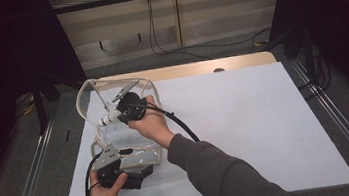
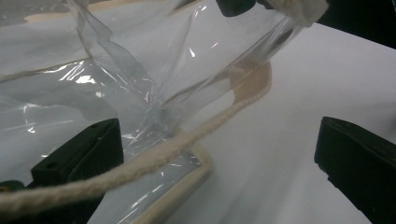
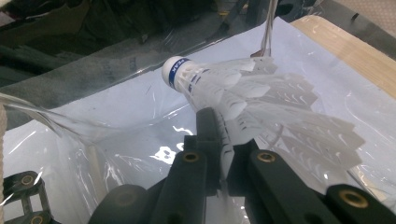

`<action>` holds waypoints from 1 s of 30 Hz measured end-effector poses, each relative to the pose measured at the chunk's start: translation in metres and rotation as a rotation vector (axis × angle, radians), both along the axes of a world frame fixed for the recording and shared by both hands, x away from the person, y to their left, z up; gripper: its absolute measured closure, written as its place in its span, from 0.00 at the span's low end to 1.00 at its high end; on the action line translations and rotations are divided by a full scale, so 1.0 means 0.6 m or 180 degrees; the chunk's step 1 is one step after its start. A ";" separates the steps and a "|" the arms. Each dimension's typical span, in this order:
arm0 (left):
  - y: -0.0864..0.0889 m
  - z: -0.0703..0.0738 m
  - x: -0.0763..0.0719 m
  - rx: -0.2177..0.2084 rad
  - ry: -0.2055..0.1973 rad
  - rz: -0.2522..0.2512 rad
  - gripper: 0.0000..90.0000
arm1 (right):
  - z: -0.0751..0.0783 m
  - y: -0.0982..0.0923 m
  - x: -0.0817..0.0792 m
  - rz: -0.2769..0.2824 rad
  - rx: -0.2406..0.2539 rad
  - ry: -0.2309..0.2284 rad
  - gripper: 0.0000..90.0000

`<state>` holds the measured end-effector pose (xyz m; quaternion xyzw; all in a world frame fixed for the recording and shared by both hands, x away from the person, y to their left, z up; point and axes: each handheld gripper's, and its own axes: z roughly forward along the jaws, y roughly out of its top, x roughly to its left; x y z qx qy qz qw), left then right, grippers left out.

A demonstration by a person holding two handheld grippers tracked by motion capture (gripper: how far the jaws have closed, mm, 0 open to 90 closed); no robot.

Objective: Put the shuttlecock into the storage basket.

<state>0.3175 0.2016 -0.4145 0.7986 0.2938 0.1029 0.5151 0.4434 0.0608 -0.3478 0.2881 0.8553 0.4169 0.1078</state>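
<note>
My right gripper (image 1: 123,113) pinches the shuttlecock (image 3: 252,100) by its feathers, cork toward the bag (image 1: 116,135); my left gripper (image 1: 137,177), jaws wide, straddles the bag's near edge.

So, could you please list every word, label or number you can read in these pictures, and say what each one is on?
"PEAK": my best reading of the white letters on the blue band around the shuttlecock cork, seen in the right gripper view; they are small and run sideways, so this is uncertain.
Further small print on that band: too blurred to read.
Clear plastic bag: no lettering visible.
</note>
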 end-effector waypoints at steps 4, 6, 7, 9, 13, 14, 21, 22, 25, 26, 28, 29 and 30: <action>0.000 0.000 -0.001 0.0002 0.0001 0.0002 0.01 | -0.001 -0.001 -0.001 -0.0001 -0.0040 -0.0008 0.97; 0.000 0.000 -0.001 -0.0002 0.0001 0.0005 0.01 | -0.002 -0.003 0.001 -0.0025 -0.0025 -0.0004 0.97; 0.000 0.000 -0.001 -0.0002 0.0000 0.0005 0.02 | -0.002 -0.003 0.002 -0.0038 -0.0031 -0.0003 0.97; 0.000 0.000 0.000 0.0006 0.0001 0.0000 0.02 | -0.002 -0.004 0.003 -0.0049 -0.0042 -0.0001 0.97; 0.000 0.000 0.000 0.0008 0.0001 -0.0005 0.02 | -0.002 -0.002 0.002 -0.0020 -0.0056 -0.0020 0.97; 0.000 0.000 0.000 0.0010 0.0004 -0.0003 0.02 | -0.003 -0.002 0.002 -0.0013 -0.0077 -0.0023 0.97; 0.000 0.000 0.000 0.0013 0.0003 -0.0002 0.02 | -0.004 -0.002 0.002 0.0022 -0.0092 -0.0021 0.97; 0.000 0.000 0.000 0.0008 0.0003 -0.0004 0.02 | -0.004 -0.001 0.002 0.0017 -0.0096 -0.0025 0.97; 0.000 0.000 0.000 0.0008 0.0003 -0.0004 0.02 | -0.005 -0.001 0.002 0.0035 -0.0115 -0.0011 0.97; 0.000 0.000 0.000 0.0016 0.0004 -0.0002 0.02 | -0.005 0.000 0.002 0.0031 -0.0115 -0.0011 0.97; 0.000 0.000 0.000 0.0011 0.0005 0.0001 0.02 | -0.006 0.000 0.002 0.0042 -0.0113 -0.0003 0.97; 0.000 0.000 0.000 0.0011 0.0006 0.0000 0.02 | -0.006 0.000 0.003 0.0049 -0.0115 0.0001 0.97; 0.000 0.000 0.000 0.0014 0.0005 0.0000 0.02 | -0.006 0.000 0.003 0.0055 -0.0122 0.0005 0.97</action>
